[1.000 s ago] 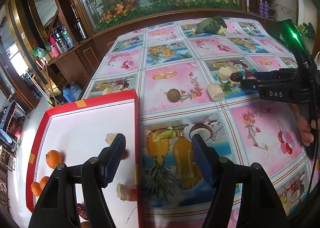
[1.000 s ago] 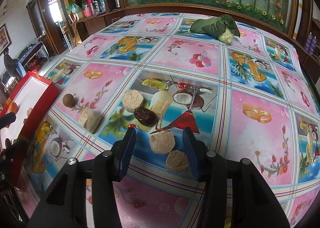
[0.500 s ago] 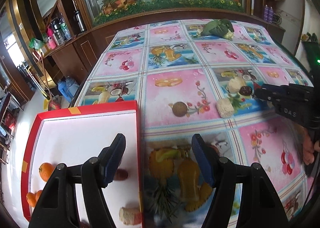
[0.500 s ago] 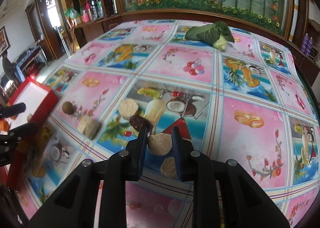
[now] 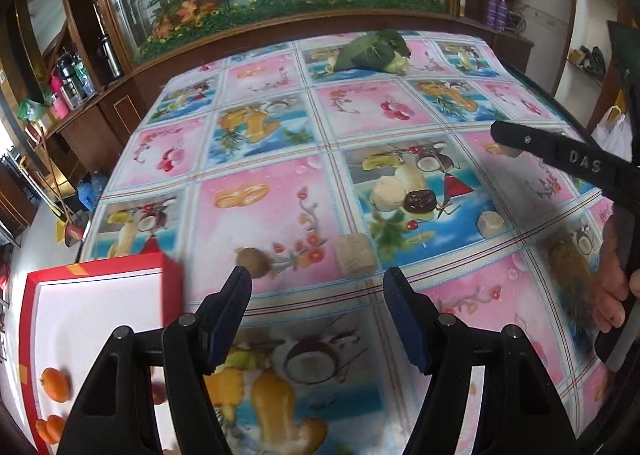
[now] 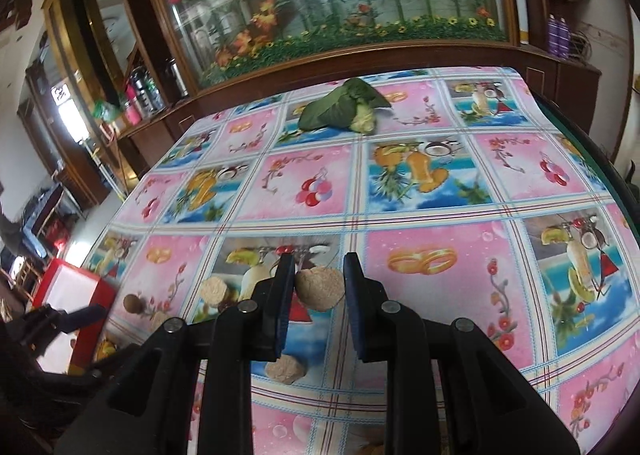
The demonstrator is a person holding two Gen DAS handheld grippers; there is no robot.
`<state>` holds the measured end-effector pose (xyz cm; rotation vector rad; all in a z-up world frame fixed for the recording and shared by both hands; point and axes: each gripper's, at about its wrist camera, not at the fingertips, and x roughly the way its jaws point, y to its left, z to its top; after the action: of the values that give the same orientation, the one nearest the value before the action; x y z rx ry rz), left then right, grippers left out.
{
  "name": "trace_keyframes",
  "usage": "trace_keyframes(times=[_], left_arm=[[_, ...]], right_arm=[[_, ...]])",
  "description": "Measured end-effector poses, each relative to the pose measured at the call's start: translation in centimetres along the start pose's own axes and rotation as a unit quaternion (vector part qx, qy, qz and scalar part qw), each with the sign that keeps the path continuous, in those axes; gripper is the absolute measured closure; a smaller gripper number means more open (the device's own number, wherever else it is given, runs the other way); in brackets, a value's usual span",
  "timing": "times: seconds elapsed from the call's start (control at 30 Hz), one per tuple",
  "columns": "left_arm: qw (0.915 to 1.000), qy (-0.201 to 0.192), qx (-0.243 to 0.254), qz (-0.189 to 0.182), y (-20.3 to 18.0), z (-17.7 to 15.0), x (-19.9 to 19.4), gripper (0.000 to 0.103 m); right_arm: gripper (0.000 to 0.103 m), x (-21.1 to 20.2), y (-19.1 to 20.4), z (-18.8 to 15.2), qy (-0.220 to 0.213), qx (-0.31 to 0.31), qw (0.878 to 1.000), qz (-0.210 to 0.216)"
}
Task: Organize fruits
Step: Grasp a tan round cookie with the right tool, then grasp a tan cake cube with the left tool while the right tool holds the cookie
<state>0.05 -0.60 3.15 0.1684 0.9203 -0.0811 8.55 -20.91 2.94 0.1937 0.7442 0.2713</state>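
Tan, rough round fruit [image 6: 319, 288] clamped between right gripper [image 6: 318, 275] fingers, lifted above the tabletop [image 6: 440, 191]. Similar piece [image 6: 286, 369] lies below on the cloth. Left gripper [image 5: 318, 287] spread wide, empty, beside red tray [image 5: 94, 269] holding oranges [image 5: 55, 385].

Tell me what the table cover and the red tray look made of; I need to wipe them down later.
The table cover looks like glossy printed plastic or oilcloth: light glares off it and the fruit pictures repeat in squares. The red tray looks like coated cardboard, possibly a box lid, though I cannot be sure: thin straight walls, a flat white inside and a taped rim.
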Motion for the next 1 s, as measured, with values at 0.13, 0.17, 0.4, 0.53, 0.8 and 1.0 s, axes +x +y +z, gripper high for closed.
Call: trace_keyframes(times=[0.13,0.17,0.4,0.53,0.8,1.0], left_arm=[[0.9998,0.015,-0.008,-0.006,-0.5,0.3,1.6,0.035],[0.9998,0.017,-0.009,-0.008,-0.6,0.3,1.8,0.035],[0.9993,0.023,-0.020,-0.023,-1.2,0.5,3.1,0.054],[0.9985,0.026,-0.027,-0.039,-1.4,0.4,3.7,0.070],[0.9988,0.009,-0.032,-0.036,-1.2,0.2,2.3,0.078],[0.9983,-0.034,-0.040,-0.025,0.2,-0.8,-2.1,0.078]], right_arm=[[0.077,0.0,-0.5,0.2,0.000,0.016,1.000,-0.004],[0.077,0.0,-0.6,0.2,0.001,0.017,1.000,-0.005],[0.076,0.2,-0.4,0.0,0.005,0.017,1.000,-0.003],[0.076,0.3,-0.3,0.0,0.006,0.017,1.000,-0.004],[0.077,0.3,-0.4,0.1,0.006,0.017,1.000,-0.005],[0.077,0.4,-0.7,-0.6,0.001,0.019,1.000,-0.021]])
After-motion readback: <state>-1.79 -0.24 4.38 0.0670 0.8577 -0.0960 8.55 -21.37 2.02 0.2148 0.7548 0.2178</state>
